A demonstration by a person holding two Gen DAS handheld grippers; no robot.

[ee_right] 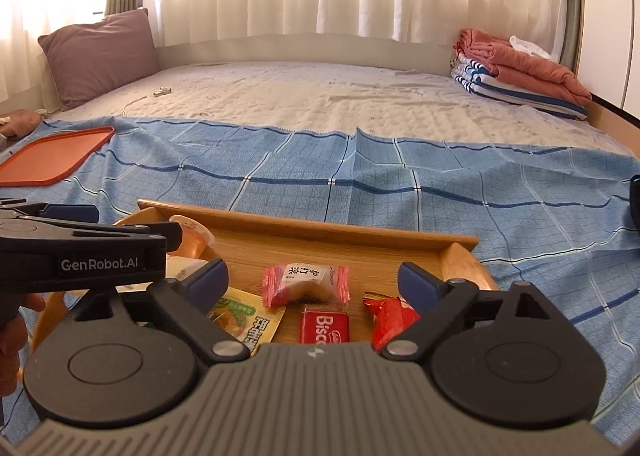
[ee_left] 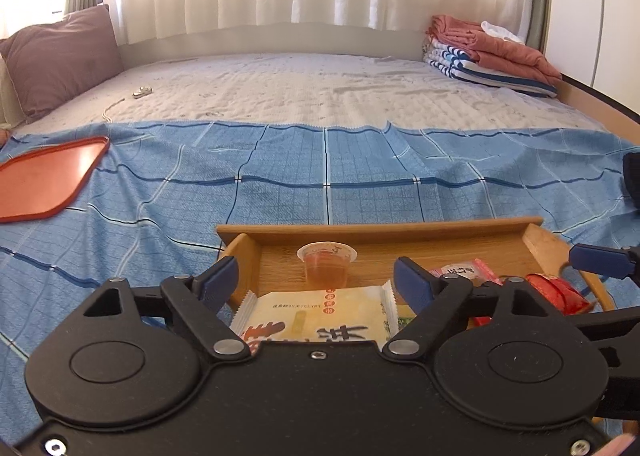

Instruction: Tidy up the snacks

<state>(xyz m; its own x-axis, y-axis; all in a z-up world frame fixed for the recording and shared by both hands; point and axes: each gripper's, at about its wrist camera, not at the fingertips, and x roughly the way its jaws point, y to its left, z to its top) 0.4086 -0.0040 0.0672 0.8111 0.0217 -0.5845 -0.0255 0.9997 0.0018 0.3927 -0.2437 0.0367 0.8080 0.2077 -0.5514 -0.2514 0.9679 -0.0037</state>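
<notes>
— Where do your two grippers stand?

— My left gripper (ee_left: 316,284) has its jaws spread wide with nothing pinched between them; its blue fingertips (ee_left: 218,281) hang above the near end of the wooden tray (ee_left: 376,231). My right gripper (ee_right: 314,286) is just as wide and also grips nothing. In the right wrist view my left gripper shows at nine o'clock, side on, and part of my hand (ee_right: 14,336) behind it.

— And the snacks?

— All in the tray, which sits on the blue checked cloth (ee_left: 160,192) spread over the bed. In the left view a sealed jelly cup (ee_left: 326,266) stands upright at twelve o'clock from my open jaws, and a pale yellow snack packet (ee_left: 320,316) lies flat right beneath them. In the right view a pink wrapped pastry (ee_right: 306,283) lies at twelve o'clock, a red biscuit pack (ee_right: 325,327) just below it, a green and yellow packet (ee_right: 244,318) at nine o'clock and a red crinkled wrapper (ee_right: 390,318) at three o'clock, close to my right finger.

— Anything else on the bed?

— An orange tray (ee_right: 56,156) at ten o'clock on the cloth, well apart from the wooden one, a mauve pillow (ee_right: 100,56) beyond it, and folded blankets (ee_right: 520,72) at two o'clock.
</notes>
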